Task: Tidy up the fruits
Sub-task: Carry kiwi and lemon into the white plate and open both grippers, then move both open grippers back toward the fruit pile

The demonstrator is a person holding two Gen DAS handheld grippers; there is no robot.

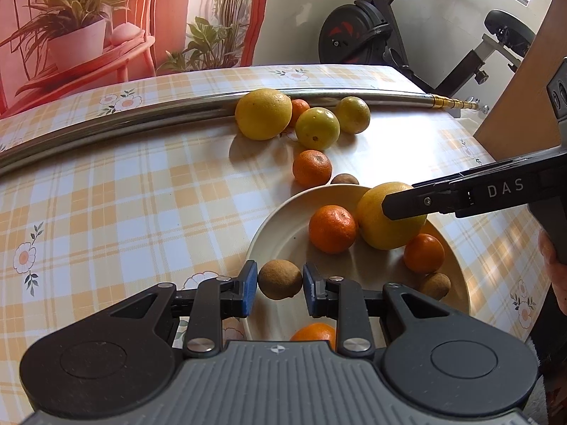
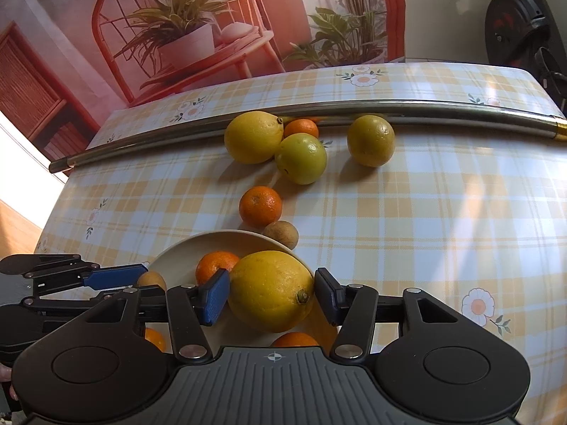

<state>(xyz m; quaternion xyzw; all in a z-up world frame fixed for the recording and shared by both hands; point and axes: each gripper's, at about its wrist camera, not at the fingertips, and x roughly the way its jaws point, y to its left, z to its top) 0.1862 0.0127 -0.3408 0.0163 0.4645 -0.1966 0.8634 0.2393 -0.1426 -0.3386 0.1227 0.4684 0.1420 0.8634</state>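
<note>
A cream plate holds several mandarins, such as one, and a brown fruit. My left gripper is shut on a small brown fruit over the plate's near side. My right gripper has its blue pads against both sides of a large yellow citrus at the plate's right part. Loose on the cloth lie another large yellow citrus, two yellow-green fruits, a mandarin and a brown fruit.
A long metal pole lies across the table behind the loose fruit, with one mandarin against it. An exercise bike stands beyond the far edge. A wooden board rises at the right. A hand shows at the right edge.
</note>
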